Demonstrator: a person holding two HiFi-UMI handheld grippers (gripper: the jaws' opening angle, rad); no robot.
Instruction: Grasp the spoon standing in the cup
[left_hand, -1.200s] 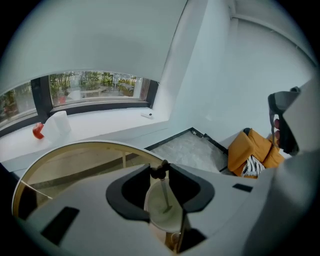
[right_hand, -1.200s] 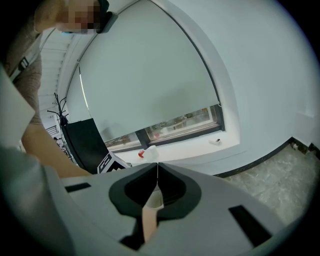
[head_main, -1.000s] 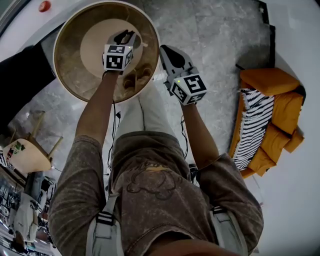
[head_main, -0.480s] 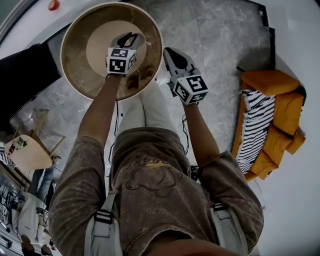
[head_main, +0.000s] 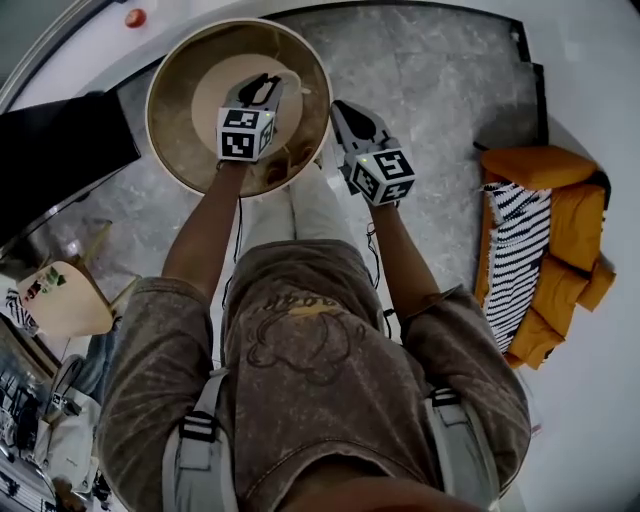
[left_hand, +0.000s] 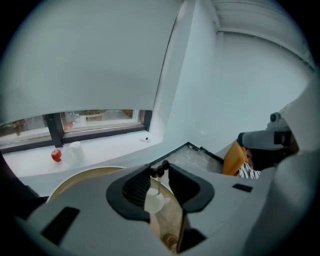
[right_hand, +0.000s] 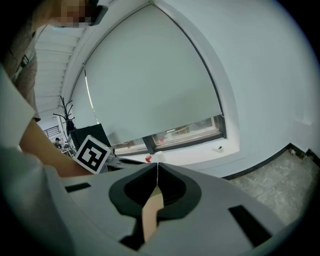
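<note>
My left gripper (left_hand: 160, 170) is over the round wooden table (head_main: 170, 150), and its tips pinch the dark beaded top of a thin spoon (left_hand: 161, 168). The spoon's stem hangs down between the jaws toward a white cup (left_hand: 154, 201) below; whether its bowl is still inside the cup I cannot tell. In the head view the left gripper (head_main: 262, 84) hides most of the cup (head_main: 292, 84). My right gripper (head_main: 341, 106) hangs beside the table's right rim. Its jaws are shut tip to tip with nothing in them (right_hand: 158, 171).
The table has a lower shelf with small items under the left gripper. A window sill behind it holds a red apple (left_hand: 56, 155) and a white cup (left_hand: 75, 148). An orange sofa with a striped throw (head_main: 545, 230) stands at the right, and a small side table (head_main: 60, 300) at the left.
Both grippers have risen, the left one more. The left gripper stays over the table's middle with the same grip, and the table sits further right in the head view.
</note>
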